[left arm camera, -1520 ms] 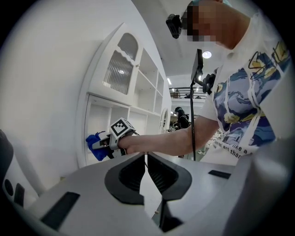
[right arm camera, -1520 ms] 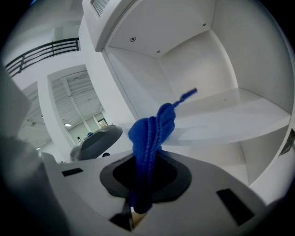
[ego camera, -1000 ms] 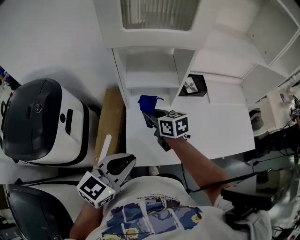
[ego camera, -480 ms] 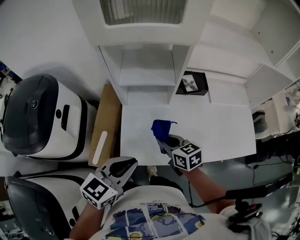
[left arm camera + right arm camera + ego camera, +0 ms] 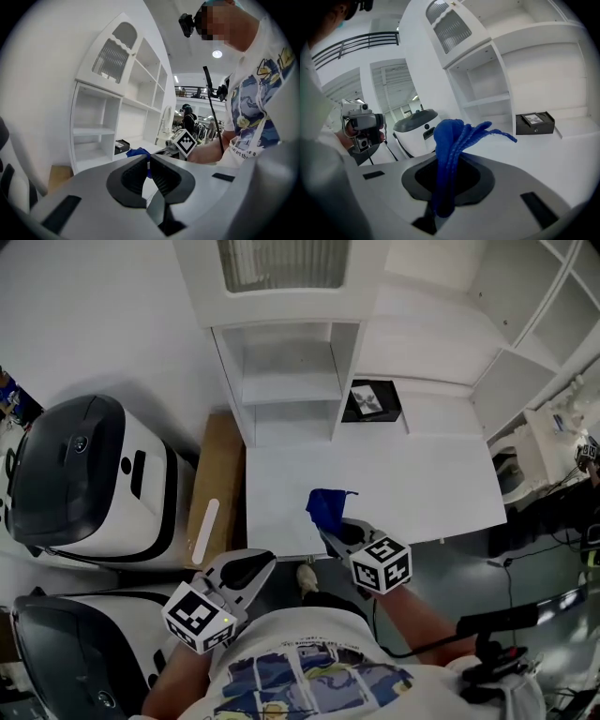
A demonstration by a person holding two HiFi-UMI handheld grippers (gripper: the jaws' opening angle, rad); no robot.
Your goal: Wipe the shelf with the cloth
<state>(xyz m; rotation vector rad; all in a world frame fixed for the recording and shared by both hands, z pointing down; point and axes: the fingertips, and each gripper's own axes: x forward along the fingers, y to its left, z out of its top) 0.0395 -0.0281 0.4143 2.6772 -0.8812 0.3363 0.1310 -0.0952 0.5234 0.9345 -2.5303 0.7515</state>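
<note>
the right gripper [image 5: 332, 527] is clamped on the blue cloth [image 5: 326, 505], well out in front of the shelf [image 5: 289, 390], above the near edge of the white table [image 5: 422, 474] that runs forward from the shelf's foot. in the right gripper view, the gripper [image 5: 447, 187] has its jaws closed on the bunched lower part of the cloth [image 5: 453, 140]. the loose upper end of the cloth fans out in thin folds toward the shelf [image 5: 490, 99]. the cloth is not touching the shelf; whether it touches the table cannot be told.

the left gripper [image 5: 253, 566] is farther from the shelf than the right one, off the table's near edge and close to the person's chest. in the left gripper view, this gripper [image 5: 149, 171] has its jaws drawn together to a thin slit with nothing between them, and they face the shelf [image 5: 91, 132].

a small black box [image 5: 372, 401] sits just to the right of the shelf's foot, at the back of the table. to the left of the shelf lies a wooden board [image 5: 220, 465], and beyond it stands a white machine with a dark lid [image 5: 84, 484].
</note>
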